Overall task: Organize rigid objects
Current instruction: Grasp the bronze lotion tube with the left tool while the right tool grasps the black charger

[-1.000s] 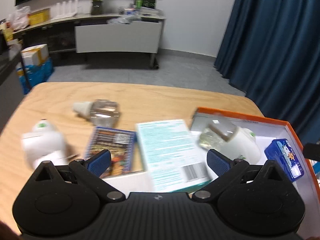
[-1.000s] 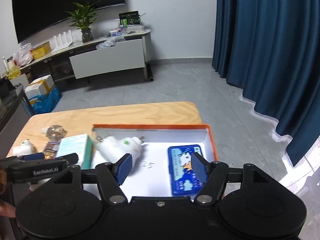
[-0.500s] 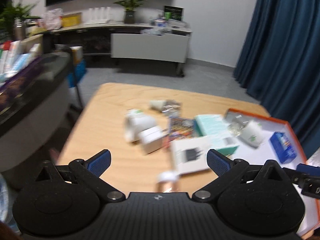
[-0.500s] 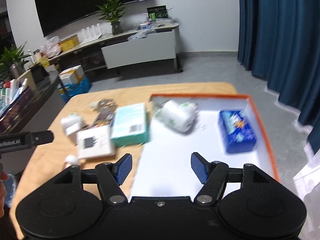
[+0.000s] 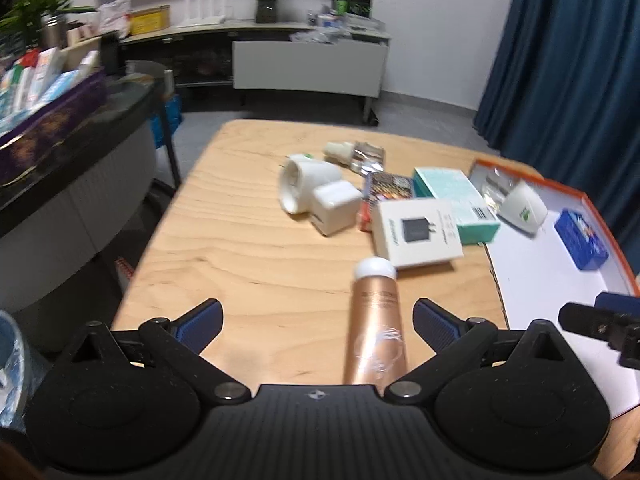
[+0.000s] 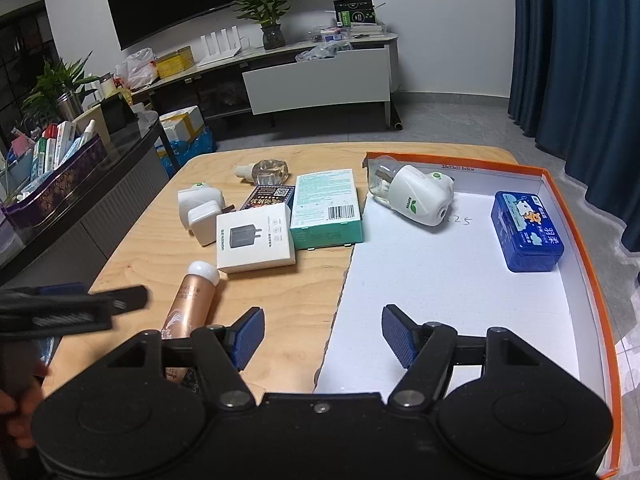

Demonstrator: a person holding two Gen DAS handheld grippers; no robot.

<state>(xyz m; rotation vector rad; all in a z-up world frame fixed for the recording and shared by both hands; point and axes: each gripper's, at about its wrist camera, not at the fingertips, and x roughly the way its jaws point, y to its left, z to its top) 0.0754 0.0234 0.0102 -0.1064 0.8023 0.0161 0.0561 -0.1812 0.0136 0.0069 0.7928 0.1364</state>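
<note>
The left tool (image 5: 316, 322) hangs spread and empty over the table (image 5: 240, 240), tipped downward. The rose-gold bottle (image 5: 376, 320) lies just ahead between its fingers, toward the right-hand one, long axis along the tool's line, cap away. The right tool (image 6: 322, 334), also spread and empty, straddles the near edge of the orange-rimmed tray (image 6: 576, 216), which lies to the left tool's right.

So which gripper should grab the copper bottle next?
Probably the left gripper: it is open, and the copper bottle lies between its fingers. The right gripper, also open, hangs over the tray's edge.
</note>
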